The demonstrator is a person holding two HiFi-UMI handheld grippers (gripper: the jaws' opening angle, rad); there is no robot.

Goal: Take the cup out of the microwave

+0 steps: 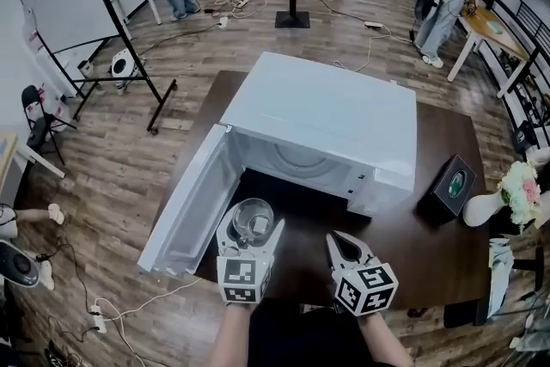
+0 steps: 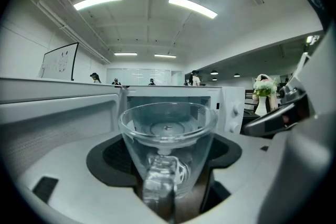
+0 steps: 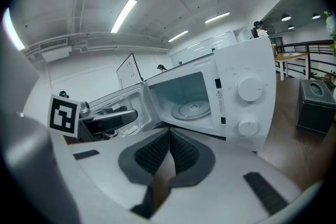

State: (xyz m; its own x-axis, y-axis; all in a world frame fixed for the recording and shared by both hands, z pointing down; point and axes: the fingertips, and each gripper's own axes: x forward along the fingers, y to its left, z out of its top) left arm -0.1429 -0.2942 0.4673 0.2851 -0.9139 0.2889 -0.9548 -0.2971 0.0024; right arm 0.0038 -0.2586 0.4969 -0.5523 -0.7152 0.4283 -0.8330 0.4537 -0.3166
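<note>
Holding clear glass cup point(image 2: 168, 139) upright, mouth up, long axis vertical, L gripper point(image 1: 253, 229) clamps it at lower centre-left, just in front of open white microwave point(image 1: 322, 125). R gripper point(image 1: 342, 247): jaws together, empty.

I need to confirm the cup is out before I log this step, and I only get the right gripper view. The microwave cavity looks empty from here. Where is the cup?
Observer: The left gripper view shows the clear glass cup upright and gripped between the jaws of the left gripper.
Operator: Is it fully outside the microwave?
Observer: Yes. In the head view it is in front of the opening of the microwave, beside the open door.
Operator: Anything in it?
Observer: It looks empty, and its handle faces the left gripper's camera.
</note>
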